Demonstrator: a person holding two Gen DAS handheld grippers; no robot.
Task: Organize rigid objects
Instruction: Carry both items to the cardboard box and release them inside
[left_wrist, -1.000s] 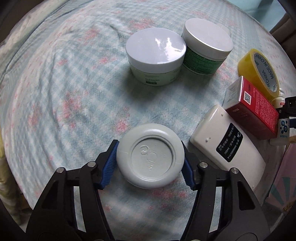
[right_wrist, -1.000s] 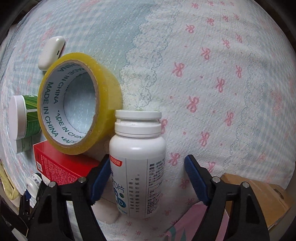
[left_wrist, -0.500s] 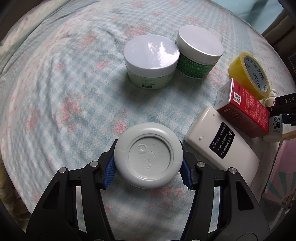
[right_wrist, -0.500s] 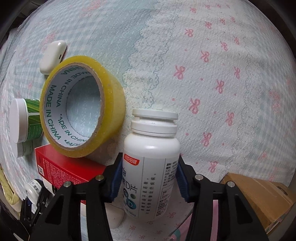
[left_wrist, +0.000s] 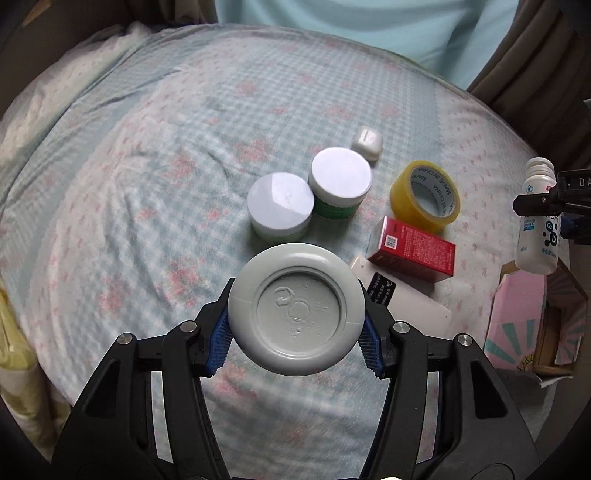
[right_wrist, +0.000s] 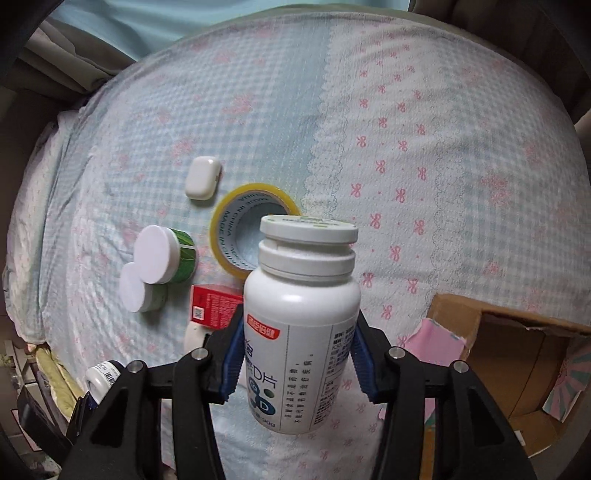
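Note:
My left gripper (left_wrist: 297, 338) is shut on a round grey-white jar (left_wrist: 296, 308), seen bottom up, and holds it well above the bed. My right gripper (right_wrist: 300, 363) is shut on a white pill bottle (right_wrist: 301, 321) with a white cap, also lifted off the bed; the same pill bottle (left_wrist: 537, 221) shows at the right edge of the left wrist view. On the bed below lie two white-lidded jars (left_wrist: 279, 206) (left_wrist: 340, 181), a yellow tape roll (left_wrist: 424, 197), a red box (left_wrist: 412, 249), a flat white device (left_wrist: 402, 299) and a small white case (left_wrist: 366, 143).
An open cardboard box (right_wrist: 509, 354) with pink flaps stands off the bed's lower right edge. The checked bedspread (left_wrist: 147, 184) stretches wide to the left of the objects. Curtains (left_wrist: 535, 55) hang behind the bed. A yellow-green cloth (right_wrist: 55, 373) lies at the lower left.
The right jaws closed on the pill bottle, which was standing between them. Both grippers then rose with their loads, and the items on the bed now look smaller and farther away.

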